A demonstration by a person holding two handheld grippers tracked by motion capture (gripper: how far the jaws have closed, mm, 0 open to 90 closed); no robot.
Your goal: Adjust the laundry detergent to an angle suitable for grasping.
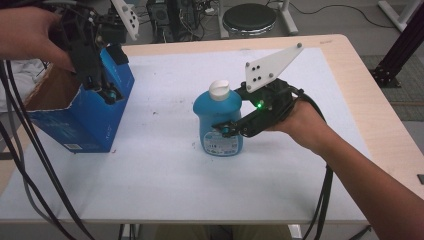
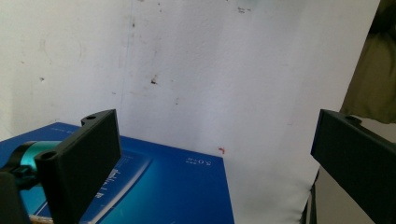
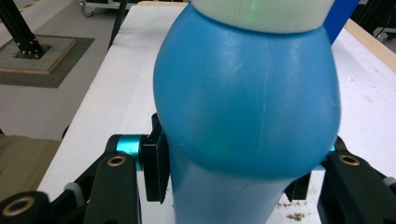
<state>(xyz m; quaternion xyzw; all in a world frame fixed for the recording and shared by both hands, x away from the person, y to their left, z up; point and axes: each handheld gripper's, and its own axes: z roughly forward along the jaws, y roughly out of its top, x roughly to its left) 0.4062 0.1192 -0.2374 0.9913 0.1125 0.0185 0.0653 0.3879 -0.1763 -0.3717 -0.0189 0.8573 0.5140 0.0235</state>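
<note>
A blue plastic bottle [image 1: 220, 122] with a white cap [image 1: 219, 90] stands upright at the middle of the table. My right gripper [image 1: 223, 128] comes in from the right and is shut on its lower body. In the right gripper view the black pads [image 3: 154, 168] press both sides of the bottle [image 3: 247, 93] below its bulge. An open blue carton [image 1: 85, 120] stands at the left of the table. My left gripper [image 1: 102, 90] hangs over its near top edge. In the left gripper view its jaws [image 2: 217, 126] stand wide apart above the carton's blue side [image 2: 177, 191], with nothing between them.
A white sheet [image 1: 165, 190] covers the wooden table. Black cables [image 1: 20, 165] hang along the left edge. A white cloth [image 1: 15, 75] lies beside the carton. Behind the table are a round black stool [image 1: 249, 17] and, at the right, a black frame [image 1: 400, 45].
</note>
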